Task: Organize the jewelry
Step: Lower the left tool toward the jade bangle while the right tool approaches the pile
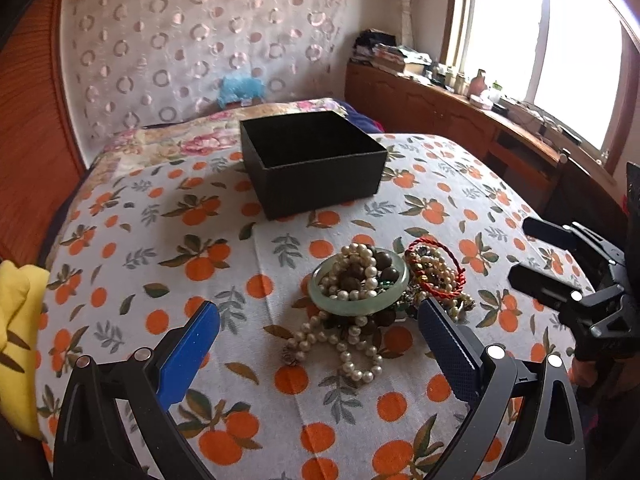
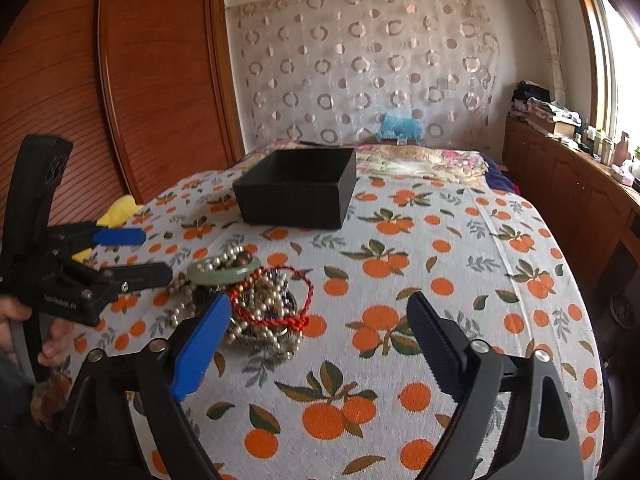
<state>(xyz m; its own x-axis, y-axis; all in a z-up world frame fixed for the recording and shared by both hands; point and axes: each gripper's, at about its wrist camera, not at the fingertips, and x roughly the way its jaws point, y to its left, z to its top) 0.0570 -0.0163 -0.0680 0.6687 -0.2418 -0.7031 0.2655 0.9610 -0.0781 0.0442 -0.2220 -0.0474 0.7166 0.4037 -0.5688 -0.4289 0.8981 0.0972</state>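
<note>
A heap of jewelry lies on the orange-print cloth: a pale green jade bangle (image 1: 358, 306) on top, pearl strands (image 1: 352, 354) and a red cord bracelet (image 1: 434, 270). The heap also shows in the right wrist view, with the bangle (image 2: 226, 274) and red bracelet (image 2: 272, 300). An open black box (image 1: 316, 164) (image 2: 298, 188) stands behind it; what it holds is hidden. My left gripper (image 1: 320, 316) is open, its fingers on either side of the heap's near edge. My right gripper (image 2: 318, 314) is open, just right of the heap, holding nothing.
The cloth covers a bed (image 1: 132, 272). A yellow cloth (image 1: 16, 336) lies at its left edge. A wooden wardrobe (image 2: 120, 92) stands left, a wooden cabinet (image 1: 452, 112) with clutter runs under the window at right. A floral quilt (image 2: 424, 162) lies behind the box.
</note>
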